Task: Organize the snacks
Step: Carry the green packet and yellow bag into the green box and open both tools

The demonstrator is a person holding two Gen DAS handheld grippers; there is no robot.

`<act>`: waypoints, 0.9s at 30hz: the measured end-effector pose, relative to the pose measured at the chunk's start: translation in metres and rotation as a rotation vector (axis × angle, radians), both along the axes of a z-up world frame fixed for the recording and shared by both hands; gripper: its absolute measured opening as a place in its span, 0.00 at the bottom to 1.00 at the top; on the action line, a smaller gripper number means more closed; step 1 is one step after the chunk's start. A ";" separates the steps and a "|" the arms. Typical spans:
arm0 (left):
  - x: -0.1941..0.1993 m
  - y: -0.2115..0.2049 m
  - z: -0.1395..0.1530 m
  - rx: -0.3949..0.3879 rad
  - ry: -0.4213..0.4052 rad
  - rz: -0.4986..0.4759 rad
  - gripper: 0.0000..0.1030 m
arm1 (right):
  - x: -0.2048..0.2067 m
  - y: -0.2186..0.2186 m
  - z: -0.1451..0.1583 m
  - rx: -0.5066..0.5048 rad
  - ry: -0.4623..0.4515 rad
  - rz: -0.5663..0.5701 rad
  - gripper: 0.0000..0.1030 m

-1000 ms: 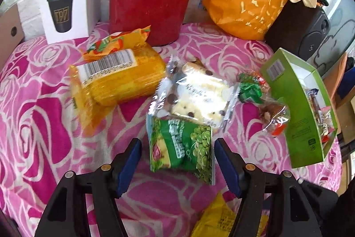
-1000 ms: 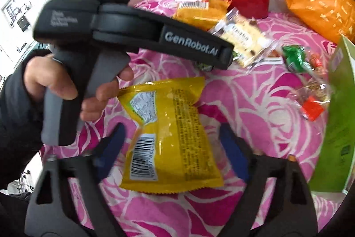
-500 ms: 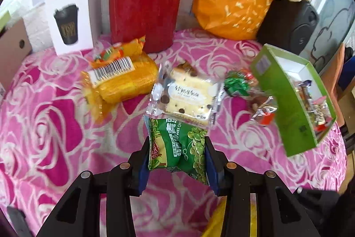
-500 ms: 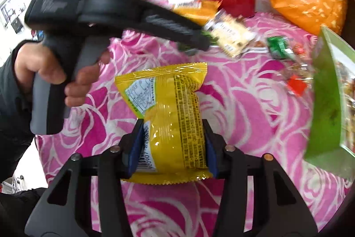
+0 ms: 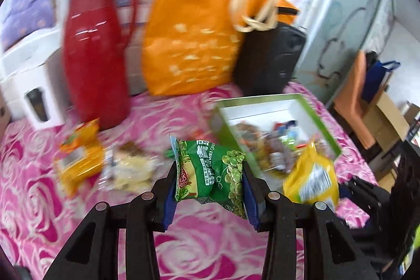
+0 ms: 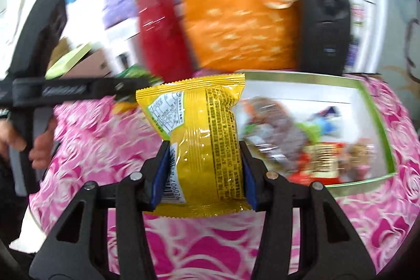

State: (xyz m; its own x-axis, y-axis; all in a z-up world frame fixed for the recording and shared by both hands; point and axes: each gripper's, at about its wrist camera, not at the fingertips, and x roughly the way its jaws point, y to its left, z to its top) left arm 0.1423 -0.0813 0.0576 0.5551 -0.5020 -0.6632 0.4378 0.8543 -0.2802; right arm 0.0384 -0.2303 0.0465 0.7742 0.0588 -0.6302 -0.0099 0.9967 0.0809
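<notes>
Left hand-held gripper clamped on green pea packet, lifted off worktop. Right hand-held gripper clamped on yellow snack packet, beside green box.

Table w/ pink rose-print cloth. On it, back row left to right: white box w/ cup picture, red jug, orange bag, black speaker. Front left: orange-yellow snack pack, just beside it a clear-wrapped pastry, both blurred. Right side: open green box, white inside, w/ mixed small snacks in it, too blurred to tell apart.
</notes>
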 end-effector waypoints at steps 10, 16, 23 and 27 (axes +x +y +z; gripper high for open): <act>0.029 -0.097 0.010 0.008 0.005 -0.127 0.42 | 0.007 -0.106 0.015 -0.052 -0.005 -0.247 0.49; 0.055 -0.138 -0.002 0.009 0.038 -0.160 0.42 | 0.033 -0.155 -0.001 -0.070 0.031 -0.327 0.49; 0.082 -0.174 -0.021 0.025 0.073 -0.153 0.42 | 0.056 -0.189 -0.012 -0.077 0.051 -0.349 0.50; 0.092 -0.182 -0.032 0.028 0.102 -0.141 0.43 | 0.065 -0.190 -0.015 -0.101 0.056 -0.322 0.50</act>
State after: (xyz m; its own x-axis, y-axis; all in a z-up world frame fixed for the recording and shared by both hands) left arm 0.2338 -0.2628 0.0260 0.4097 -0.5508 -0.7272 0.5244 0.7945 -0.3063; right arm 0.1038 -0.4203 0.0311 0.7067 -0.2480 -0.6626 0.3086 0.9508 -0.0268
